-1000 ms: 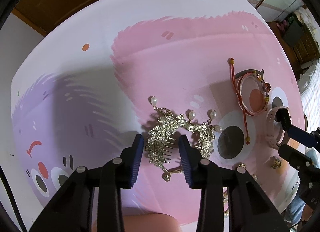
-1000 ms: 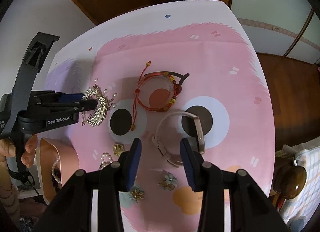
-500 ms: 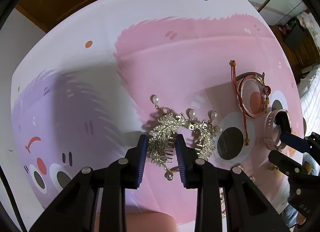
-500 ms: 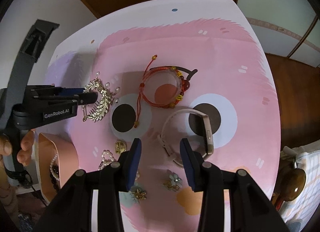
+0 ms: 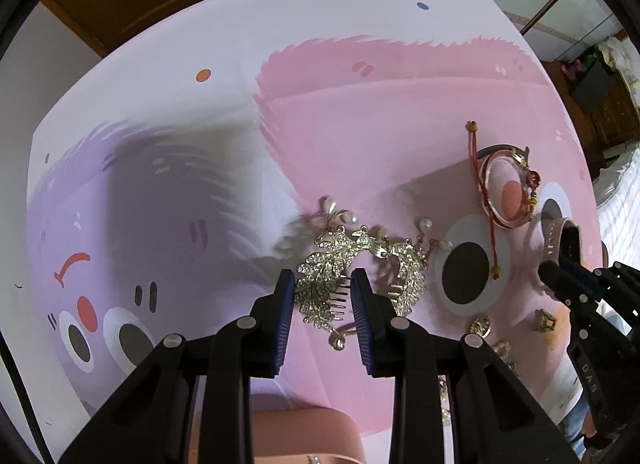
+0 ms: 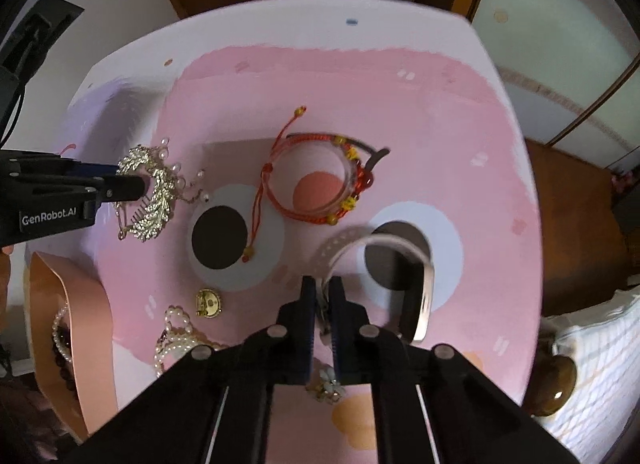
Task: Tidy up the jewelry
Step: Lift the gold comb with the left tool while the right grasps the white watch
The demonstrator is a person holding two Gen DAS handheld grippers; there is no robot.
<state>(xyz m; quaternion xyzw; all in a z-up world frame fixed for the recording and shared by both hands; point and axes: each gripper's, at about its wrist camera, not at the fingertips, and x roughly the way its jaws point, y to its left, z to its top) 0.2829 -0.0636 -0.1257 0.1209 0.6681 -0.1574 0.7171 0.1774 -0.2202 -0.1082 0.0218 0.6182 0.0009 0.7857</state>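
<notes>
Two grips at once. Far left, close behind the left tongs (image 6: 134,179), a pink tray (image 6: 92,304) with beads inside. Left tongs narrowed, not fully together, pinching the comb (image 5: 320,268): one pad on the outer edge of its left leaf wing, the other against the teeth tips. Gilt, rhinestoned, arched like two leaves hung with pearl drops, blurred along the far edge. Gripped wing lying along the fingers, second wing and pearls sticking out to the right of the tips. Possibly raised off the mat (image 5: 160,103); hard to tell. Ahead and right of these tongs, about midway to the other pair, a red cord bracelet (image 6: 320,183) flat on the mat, untouched. Right tongs (image 6: 323,288) pressed together on the watch (image 6: 424,284), nipping the perforated strap end. Pale loop curving away ahead and to the right of the tips, standing on edge, metal-rimmed face on its right flank. Just left of these tongs, a gold clasp (image 6: 208,302) and a pearl string (image 6: 176,328); beneath them a flower stud (image 6: 326,382). Judged next: both pieces toward the tray, close to the left tongs, well off to the left of the right ones. Hence probably a short trip for the comb, a long crossing for the watch over bracelet and loose bits.
</notes>
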